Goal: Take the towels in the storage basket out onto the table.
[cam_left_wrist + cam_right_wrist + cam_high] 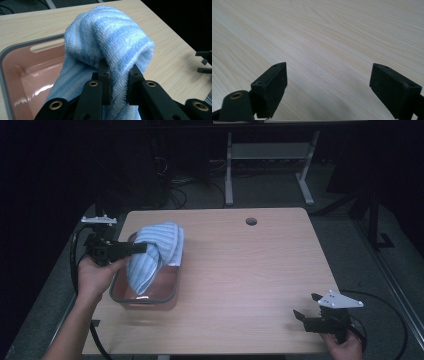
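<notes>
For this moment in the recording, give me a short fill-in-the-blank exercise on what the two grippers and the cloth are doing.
1. The left gripper is shut on the blue striped ____.
2. The towel hangs partly into a pink ____ with a grey rim.
3. The right gripper hovers above the bare table with its jaws ____.
4. Near the table's far edge there is a round ____.

Missing words: towel; tub; open; hole

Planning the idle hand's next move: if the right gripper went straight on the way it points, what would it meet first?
The right gripper, open, points left across bare table. Its path looks free; the pink bin with the blue towel seems farthest along, though depth is unclear.
</notes>
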Demonstrator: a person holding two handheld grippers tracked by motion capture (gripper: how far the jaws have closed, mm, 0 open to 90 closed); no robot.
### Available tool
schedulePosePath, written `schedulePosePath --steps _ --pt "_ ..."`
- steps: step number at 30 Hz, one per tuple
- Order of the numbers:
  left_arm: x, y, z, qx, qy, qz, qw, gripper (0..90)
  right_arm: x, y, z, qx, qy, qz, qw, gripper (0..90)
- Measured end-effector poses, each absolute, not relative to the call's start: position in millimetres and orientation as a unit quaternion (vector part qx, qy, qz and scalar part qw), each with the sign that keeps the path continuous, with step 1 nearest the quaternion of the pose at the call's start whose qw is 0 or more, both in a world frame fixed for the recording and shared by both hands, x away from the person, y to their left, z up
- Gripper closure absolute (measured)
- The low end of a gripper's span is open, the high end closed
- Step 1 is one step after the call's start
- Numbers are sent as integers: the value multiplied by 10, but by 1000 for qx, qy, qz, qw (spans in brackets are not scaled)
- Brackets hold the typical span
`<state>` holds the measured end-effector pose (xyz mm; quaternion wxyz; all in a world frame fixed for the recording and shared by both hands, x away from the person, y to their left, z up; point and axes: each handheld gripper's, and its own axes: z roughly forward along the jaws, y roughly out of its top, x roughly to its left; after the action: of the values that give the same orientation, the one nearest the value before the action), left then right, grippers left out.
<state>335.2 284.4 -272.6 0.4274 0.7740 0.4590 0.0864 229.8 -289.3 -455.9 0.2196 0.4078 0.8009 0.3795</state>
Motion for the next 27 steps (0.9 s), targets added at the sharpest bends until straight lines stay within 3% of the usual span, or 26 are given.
schedulePosePath --steps 27 --pt "3515 2245 -2675 807 420 70 410 778 2288 -2895 -4527 406 796 389 221 141"
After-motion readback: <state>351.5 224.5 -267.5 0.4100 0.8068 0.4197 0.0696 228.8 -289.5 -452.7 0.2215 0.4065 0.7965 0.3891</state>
